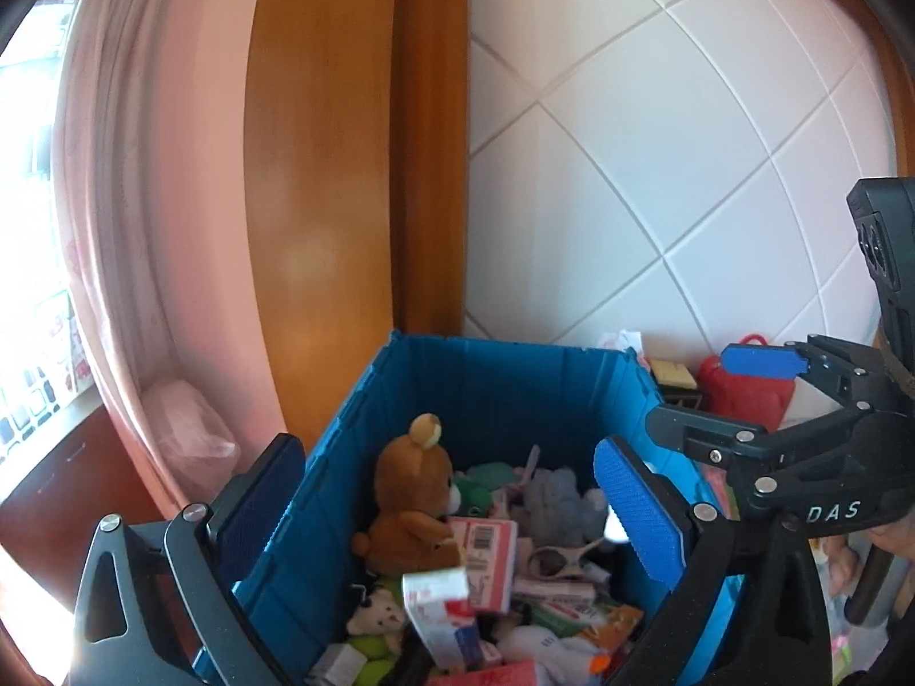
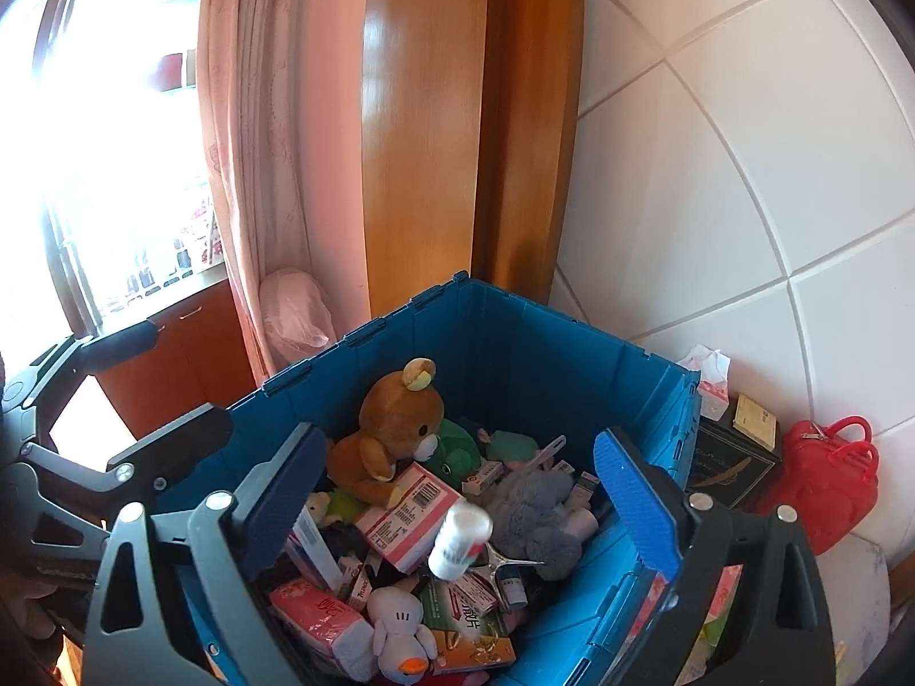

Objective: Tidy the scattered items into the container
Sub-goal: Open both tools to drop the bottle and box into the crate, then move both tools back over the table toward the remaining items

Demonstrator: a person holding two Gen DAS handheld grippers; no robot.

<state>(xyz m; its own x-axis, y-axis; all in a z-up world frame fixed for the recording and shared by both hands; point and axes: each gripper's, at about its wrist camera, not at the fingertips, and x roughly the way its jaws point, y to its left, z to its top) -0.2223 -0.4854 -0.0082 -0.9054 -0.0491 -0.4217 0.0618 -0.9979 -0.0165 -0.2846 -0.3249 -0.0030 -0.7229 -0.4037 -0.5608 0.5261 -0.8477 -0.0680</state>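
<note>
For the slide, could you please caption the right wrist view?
Open right gripper above the blue bin, a white bottle blurred between its fingers over the teddy bear and boxes.

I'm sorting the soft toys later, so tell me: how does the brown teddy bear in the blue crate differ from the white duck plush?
The brown teddy bear is the larger of the two, while the white duck plush is smaller. The bear sits upright against the blue crate's far side; the duck lies at the near end among boxes. The bear has a pale muzzle, the duck an orange beak. Both are soft toys inside the crate.
</note>
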